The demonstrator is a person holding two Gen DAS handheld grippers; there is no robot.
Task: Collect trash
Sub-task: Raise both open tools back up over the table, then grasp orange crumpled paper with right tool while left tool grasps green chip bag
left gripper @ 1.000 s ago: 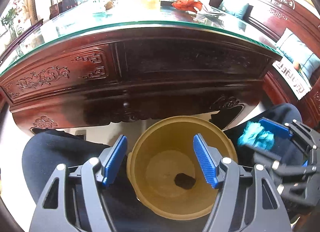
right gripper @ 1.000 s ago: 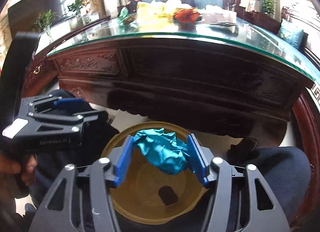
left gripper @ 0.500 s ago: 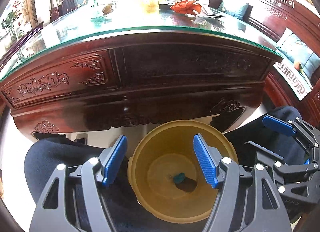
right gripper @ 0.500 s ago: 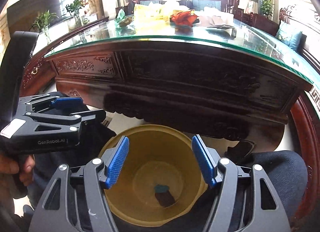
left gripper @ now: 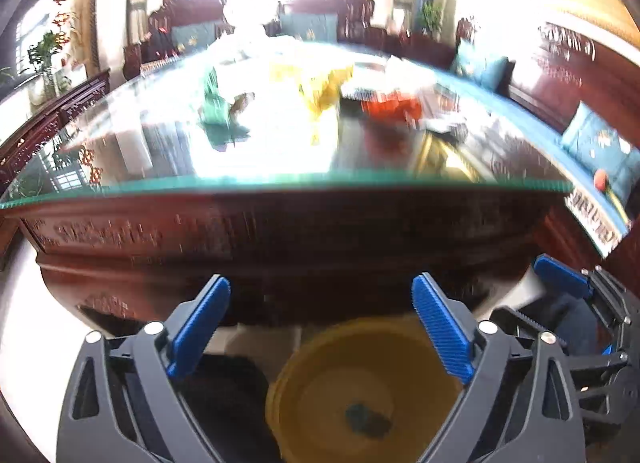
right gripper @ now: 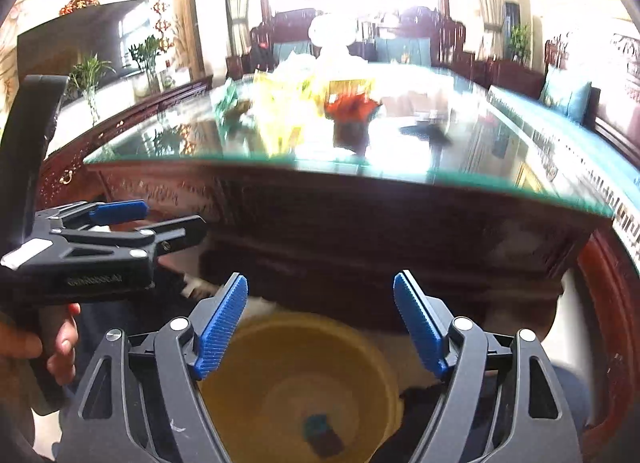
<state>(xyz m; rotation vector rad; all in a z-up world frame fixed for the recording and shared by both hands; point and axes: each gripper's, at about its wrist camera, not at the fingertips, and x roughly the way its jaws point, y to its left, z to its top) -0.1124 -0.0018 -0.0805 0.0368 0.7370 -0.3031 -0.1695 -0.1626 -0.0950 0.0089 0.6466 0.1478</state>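
A yellow bin [left gripper: 372, 391] [right gripper: 304, 383] stands on the floor between a person's knees, with a teal wrapper [left gripper: 358, 415] [right gripper: 316, 425] and a dark scrap at its bottom. My left gripper [left gripper: 320, 303] hovers above the bin; its jaws are opening and nothing is between them. My right gripper [right gripper: 320, 299] is above the bin too, jaws opening and empty. On the glass table top lie a red wrapper [left gripper: 394, 107] [right gripper: 352, 107], a yellow bag [left gripper: 316, 83] [right gripper: 280, 111] and a green wrapper [left gripper: 214, 103]. Both views are blurred.
The carved dark wooden table [left gripper: 280, 231] [right gripper: 360, 231] stands just beyond the bin. A hand [right gripper: 52, 347] holds the left gripper's handle at the left of the right wrist view. Dark chairs with teal cushions [left gripper: 600, 143] line the right side.
The right gripper let go of the teal wrapper, which dropped into the bin. Both grippers rose and tilted up toward the table top, and their jaws spread wider.
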